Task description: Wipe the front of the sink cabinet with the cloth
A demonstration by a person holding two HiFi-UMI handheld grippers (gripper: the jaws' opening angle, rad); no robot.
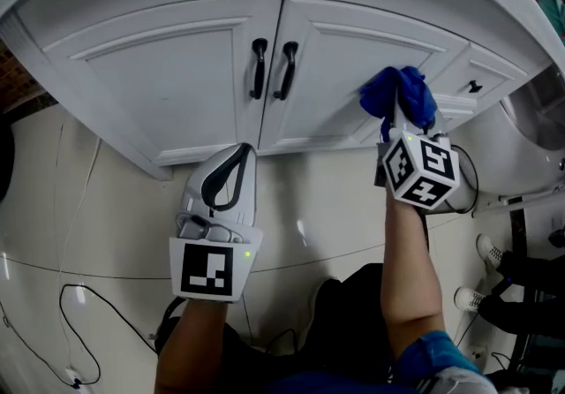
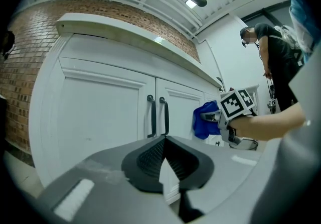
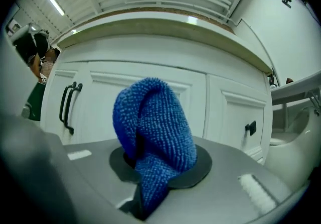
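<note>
The right gripper [image 1: 402, 129] is pinching the cloth [image 1: 399, 94], seemingly pressing it to wipe right of the handles [image 1: 272, 70]; the left gripper [image 1: 237, 156], jaws together and empty, is idling below them.

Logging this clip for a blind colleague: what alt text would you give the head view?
The right gripper holds a bunched blue cloth up to the right door of a white sink cabinet, near two black handles. The left gripper, shut and empty, points toward the cabinet's base above a pale floor.
</note>
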